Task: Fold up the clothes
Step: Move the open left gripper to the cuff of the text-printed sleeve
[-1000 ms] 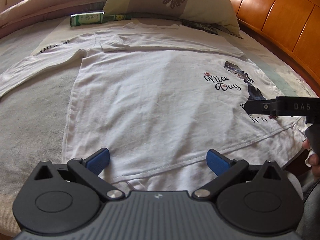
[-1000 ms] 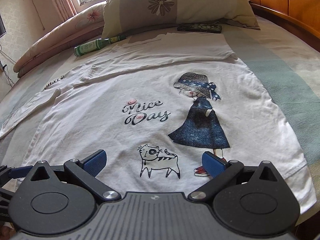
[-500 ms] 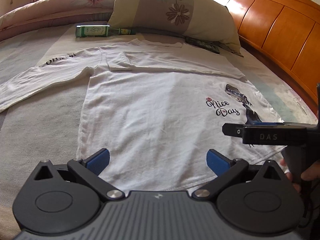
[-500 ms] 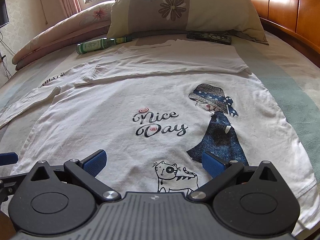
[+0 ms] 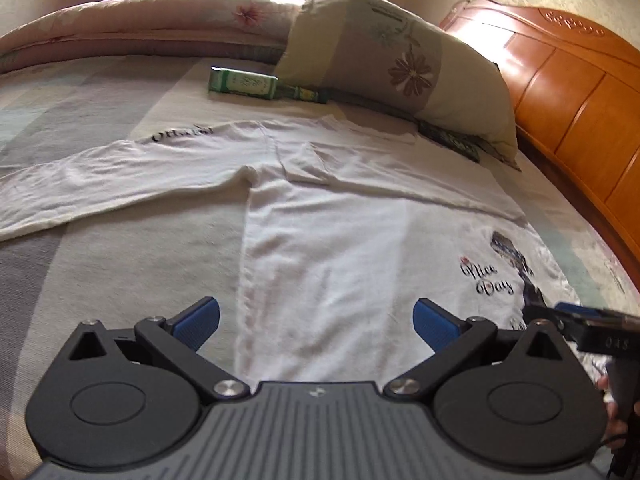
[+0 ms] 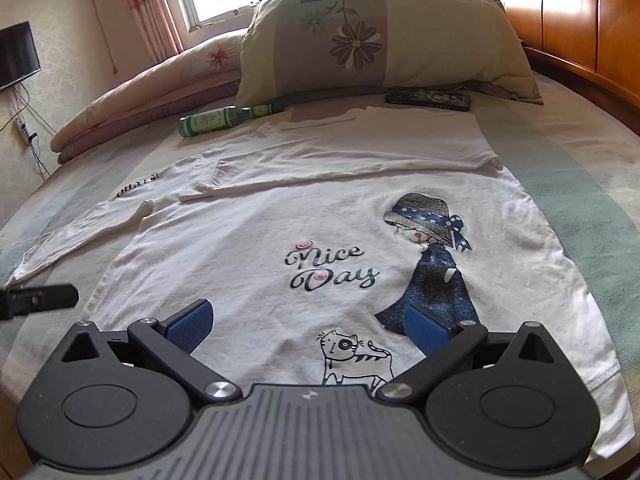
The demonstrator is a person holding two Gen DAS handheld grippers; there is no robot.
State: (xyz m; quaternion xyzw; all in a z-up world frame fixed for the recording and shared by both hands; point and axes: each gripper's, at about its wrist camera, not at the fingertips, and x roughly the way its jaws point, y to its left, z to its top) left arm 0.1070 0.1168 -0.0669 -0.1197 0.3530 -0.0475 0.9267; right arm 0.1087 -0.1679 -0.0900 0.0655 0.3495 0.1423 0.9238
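Observation:
A white long-sleeved shirt (image 6: 280, 224) lies flat on the bed, printed with "Nice Day", a girl in a blue dress and a cat. Its right sleeve is folded across the chest; its left sleeve (image 5: 100, 184) stretches out to the left. My left gripper (image 5: 316, 320) hovers open above the shirt's left side seam near the hem, holding nothing. My right gripper (image 6: 308, 324) hovers open above the hem by the cat print, also empty. Each gripper shows at the edge of the other's view: the right gripper (image 5: 592, 332), the left gripper (image 6: 36, 300).
A green glass bottle (image 6: 224, 120) lies beyond the shirt's shoulder, against a flowered pillow (image 6: 380, 40). A dark flat case (image 6: 428, 100) rests by the collar. A rolled quilt (image 5: 140, 28) runs along the back; the wooden headboard (image 5: 580, 92) bounds the right.
Both grippers have risen and tilted up from the hem, so more of the bed and pillow shows. The left has shifted left, toward the side seam. Both stayed open.

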